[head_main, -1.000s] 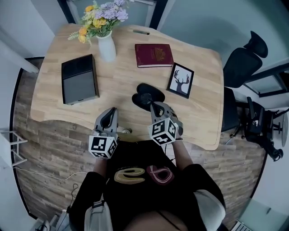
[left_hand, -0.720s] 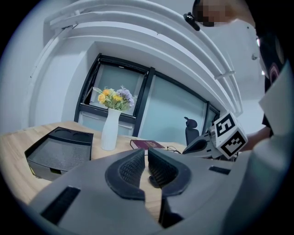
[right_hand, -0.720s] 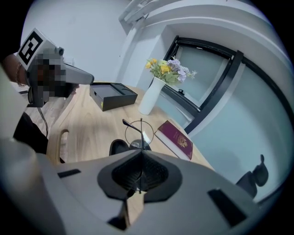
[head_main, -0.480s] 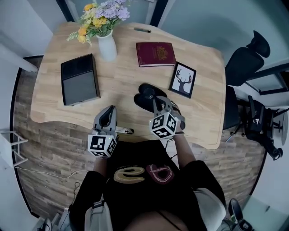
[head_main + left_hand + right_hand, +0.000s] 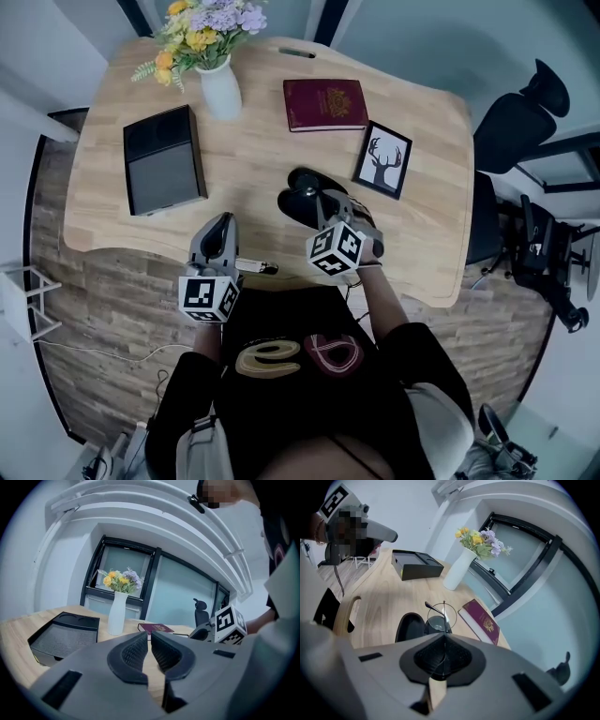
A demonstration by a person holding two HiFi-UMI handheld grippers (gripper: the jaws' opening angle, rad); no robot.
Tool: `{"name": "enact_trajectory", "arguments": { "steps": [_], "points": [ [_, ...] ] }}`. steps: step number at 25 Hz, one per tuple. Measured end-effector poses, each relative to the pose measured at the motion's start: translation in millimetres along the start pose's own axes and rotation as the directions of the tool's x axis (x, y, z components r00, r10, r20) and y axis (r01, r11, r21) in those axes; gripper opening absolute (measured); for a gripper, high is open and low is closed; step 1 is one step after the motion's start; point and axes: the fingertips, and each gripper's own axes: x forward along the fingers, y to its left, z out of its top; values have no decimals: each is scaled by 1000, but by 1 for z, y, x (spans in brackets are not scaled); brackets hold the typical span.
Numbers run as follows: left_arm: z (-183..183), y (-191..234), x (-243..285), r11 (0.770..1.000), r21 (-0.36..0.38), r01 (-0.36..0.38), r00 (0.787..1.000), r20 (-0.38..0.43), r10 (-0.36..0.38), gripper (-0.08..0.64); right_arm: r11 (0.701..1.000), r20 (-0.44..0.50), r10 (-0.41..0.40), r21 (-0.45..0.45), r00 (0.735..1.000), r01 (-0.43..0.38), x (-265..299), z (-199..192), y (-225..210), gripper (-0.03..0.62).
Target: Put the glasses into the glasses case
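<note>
Wooden table [image 5: 427, 244]: one, bearing the five tabletop items below, listed left to right as the head view shows them.

Black box [image 5: 164, 173]: one, lying flat toward the table's left side.

White vase [image 5: 222, 89]: one, standing upright at the far edge just right of the box and holding one bunch of yellow and lilac flowers.

Left gripper [image 5: 224, 223]: one, hovering over the near edge of the table. Its two jaws are standing a narrow gap apart with nothing between them, as the left gripper view [image 5: 149, 641] shows.

Glasses case [image 5: 305, 183]: one, black, lying open near the table's middle with its two halves spread.

Glasses [image 5: 439, 620]: one pair, thin-wired with round lenses. They are hanging from the right gripper directly over the open case. Whether they are touching it cannot be told.

Right gripper [image 5: 323, 208]: one, tilting down toward the case. Its two jaws are pressing together on the thin frame of the glasses [image 5: 443, 641].

Red book [image 5: 324, 103]: one, lying closed at the far side, well apart from the case.

Framed deer picture [image 5: 382, 159]: one, lying near the case on its right.

Office chair [image 5: 511, 131]: one, black, standing beyond the table's right end.
</note>
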Motion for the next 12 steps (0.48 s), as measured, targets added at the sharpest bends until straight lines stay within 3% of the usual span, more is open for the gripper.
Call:
{"name": "enact_trajectory", "arguments": {
  "steps": [12],
  "points": [
    [-8,5,-6,998,-13,-58,998,-15,57,34,998,-59,27,-51,998,-30,31,-16,11,12]
  ]
}}
